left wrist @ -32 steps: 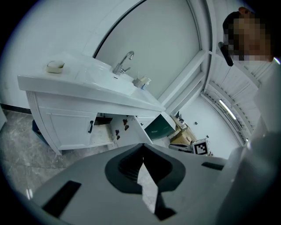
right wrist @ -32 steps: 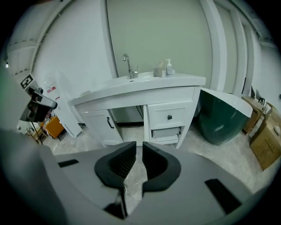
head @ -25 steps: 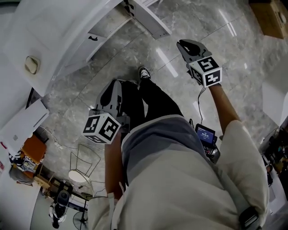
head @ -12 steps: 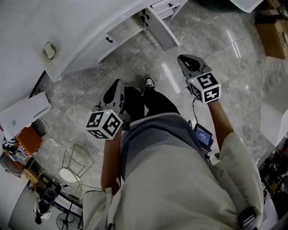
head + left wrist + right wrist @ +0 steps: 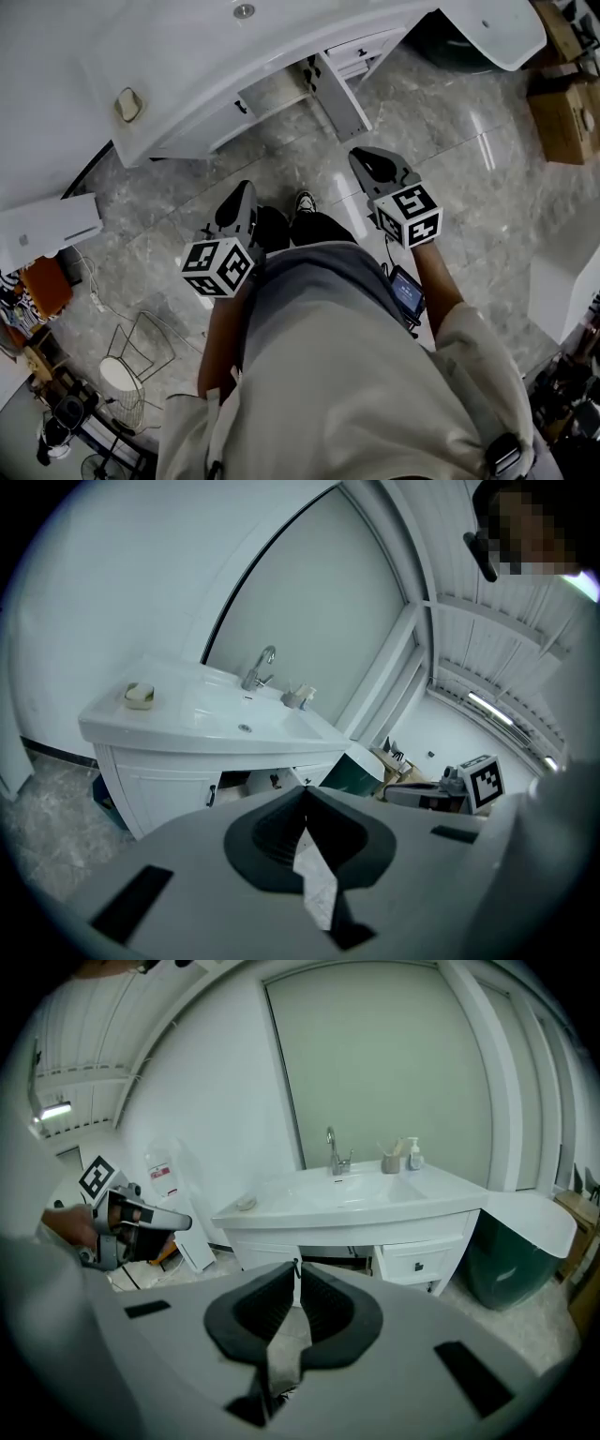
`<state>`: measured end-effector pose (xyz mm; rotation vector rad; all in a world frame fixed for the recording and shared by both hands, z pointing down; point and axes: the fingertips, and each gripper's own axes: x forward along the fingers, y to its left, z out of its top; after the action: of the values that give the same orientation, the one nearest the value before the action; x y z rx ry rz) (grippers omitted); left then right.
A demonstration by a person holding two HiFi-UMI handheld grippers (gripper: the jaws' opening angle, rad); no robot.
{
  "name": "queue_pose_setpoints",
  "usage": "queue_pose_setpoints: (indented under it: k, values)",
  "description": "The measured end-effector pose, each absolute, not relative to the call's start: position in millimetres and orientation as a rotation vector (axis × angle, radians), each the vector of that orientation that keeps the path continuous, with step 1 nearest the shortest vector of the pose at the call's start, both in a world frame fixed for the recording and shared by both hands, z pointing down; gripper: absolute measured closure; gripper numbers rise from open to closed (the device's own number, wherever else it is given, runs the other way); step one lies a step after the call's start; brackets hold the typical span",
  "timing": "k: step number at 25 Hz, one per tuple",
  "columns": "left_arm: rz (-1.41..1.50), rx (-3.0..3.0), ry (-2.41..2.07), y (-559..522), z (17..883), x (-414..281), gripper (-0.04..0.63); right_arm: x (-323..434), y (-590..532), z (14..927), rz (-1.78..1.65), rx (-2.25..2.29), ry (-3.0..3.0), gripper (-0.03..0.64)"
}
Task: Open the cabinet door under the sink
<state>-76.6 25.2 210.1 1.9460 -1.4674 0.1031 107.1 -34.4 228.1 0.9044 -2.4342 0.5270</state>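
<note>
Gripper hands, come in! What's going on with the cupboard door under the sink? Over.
Grippers: left gripper, right gripper shut, empty. The cabinet door already swung open, not touched. Only floor between.

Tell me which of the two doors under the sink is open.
The door beside the drawers: it stands swung out over the floor. The other door, at its left in the head view, sits flush and shut.

Place: a bathroom corner set inside a larger, cluttered workroom.
Fixture: white washbasin [image 5: 361,1194] with a tap [image 5: 334,1153], bottles [image 5: 411,1156] and soap [image 5: 127,104] on its top, and a cabinet [image 5: 202,127] beneath.
Floor: glossy grey marble tiles [image 5: 450,178].
Clutter: cardboard box [image 5: 567,117], wire stand [image 5: 131,361].
</note>
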Motion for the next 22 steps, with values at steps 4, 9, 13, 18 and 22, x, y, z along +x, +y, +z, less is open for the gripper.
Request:
queue_pose_setpoints:
  k: [4, 9, 13, 18, 22]
  values:
    - [0.077, 1.973, -1.508, 28, 193, -82, 0.595, 98, -30, 207, 0.576, 0.903, -2.497, 0.588]
    - [0.035, 1.985, -1.557, 31, 178, -87, 0.595, 92, -22, 182, 0.668, 0.897, -2.566, 0.591]
    - [0.016, 1.961, -1.598, 37, 175, -98, 0.595, 79, -17, 172, 0.635, 0.870, -2.593, 0.594]
    - [0.029, 1.936, -1.631, 38, 170, -105, 0.597, 71, -12, 153, 0.599, 0.835, -2.634, 0.598]
    - [0.025, 1.891, -1.656, 42, 172, -113, 0.597, 65, -6, 147, 0.575, 0.832, -2.648, 0.604]
